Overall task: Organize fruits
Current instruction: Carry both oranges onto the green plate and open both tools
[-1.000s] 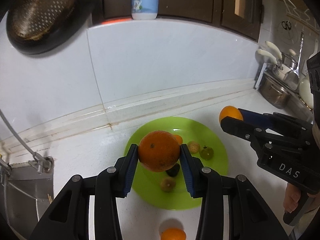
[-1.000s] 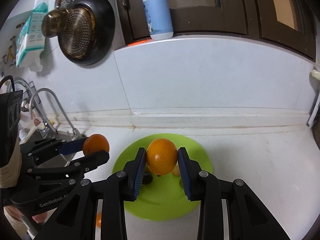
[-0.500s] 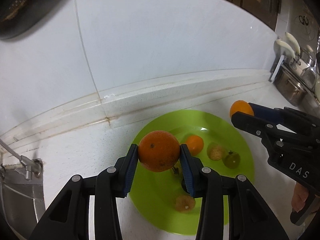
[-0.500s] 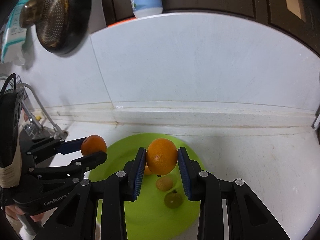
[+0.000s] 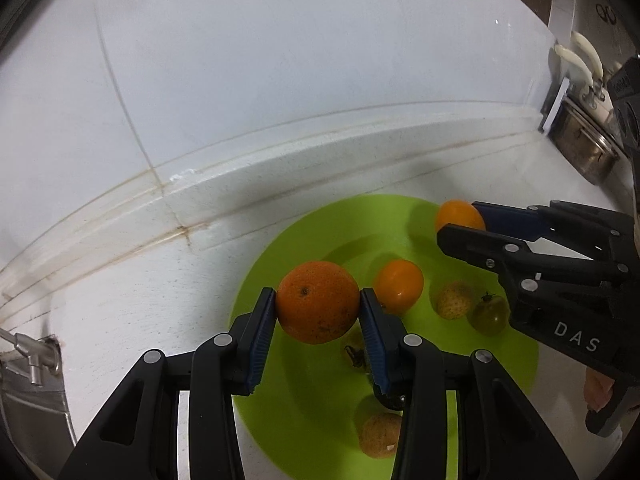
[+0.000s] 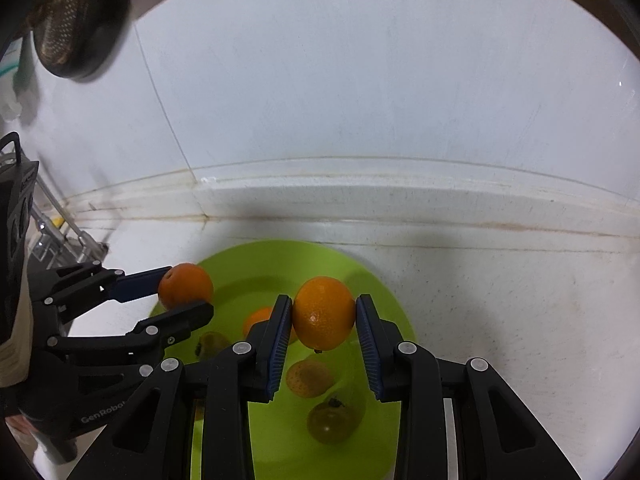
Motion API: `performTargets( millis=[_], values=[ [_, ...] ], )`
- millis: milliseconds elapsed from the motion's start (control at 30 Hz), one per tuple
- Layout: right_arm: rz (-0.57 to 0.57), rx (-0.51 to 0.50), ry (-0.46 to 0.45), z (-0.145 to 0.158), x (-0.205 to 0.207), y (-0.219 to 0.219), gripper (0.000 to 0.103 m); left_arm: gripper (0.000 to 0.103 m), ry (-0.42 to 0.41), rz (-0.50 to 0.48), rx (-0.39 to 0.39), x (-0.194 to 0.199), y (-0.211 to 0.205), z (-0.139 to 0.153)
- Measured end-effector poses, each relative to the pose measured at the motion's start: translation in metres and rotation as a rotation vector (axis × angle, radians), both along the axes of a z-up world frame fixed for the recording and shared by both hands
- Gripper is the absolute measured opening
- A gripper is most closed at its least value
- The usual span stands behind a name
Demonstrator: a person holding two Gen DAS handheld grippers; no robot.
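My left gripper (image 5: 318, 318) is shut on a large orange (image 5: 318, 307) and holds it above the left part of a lime-green plate (image 5: 308, 408). My right gripper (image 6: 323, 330) is shut on a second orange (image 6: 323, 312), held above the same plate (image 6: 376, 432). Each gripper shows in the other's view: the right one (image 5: 460, 226) and the left one (image 6: 186, 294). On the plate lie a small orange (image 5: 398, 286), a speckled yellow fruit (image 5: 452, 300), a greenish fruit (image 5: 490, 314) and another yellowish fruit (image 5: 378, 434).
The plate sits on a white counter (image 5: 132, 296) against a white tiled wall (image 6: 360, 80). A sink edge with a tap fitting (image 5: 36, 360) is at the left. A steel pot (image 5: 580, 148) stands at the far right. A dark pan (image 6: 76, 12) hangs upper left.
Both grippers have moved forward and down toward the plate, each still holding its orange. The plate and its fruits look larger and nearer.
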State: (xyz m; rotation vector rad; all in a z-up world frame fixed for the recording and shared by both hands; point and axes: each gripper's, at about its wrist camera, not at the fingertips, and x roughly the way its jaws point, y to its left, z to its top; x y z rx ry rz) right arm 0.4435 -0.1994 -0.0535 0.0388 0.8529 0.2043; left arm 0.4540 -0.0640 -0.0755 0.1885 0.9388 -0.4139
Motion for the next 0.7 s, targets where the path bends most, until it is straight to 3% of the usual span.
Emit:
performTargets(
  millis=[300, 433, 700],
  values=[
    [0.001, -0.003, 0.031, -0.007, 0.003, -0.001, 0.034, 0.044, 0.029, 0.006, 0.011, 0.004, -0.002, -0.008],
    [-0.012, -0.015, 0.029, -0.006, 0.003, -0.001, 0.042, 0.054, -0.013, 0.021, 0.024, -0.001, -0.001, -0.002],
    [-0.023, 0.018, -0.001, 0.008, -0.015, -0.002, 0.042, 0.057, -0.073, 0.052, 0.035, -0.019, 0.006, 0.019]
  ],
)
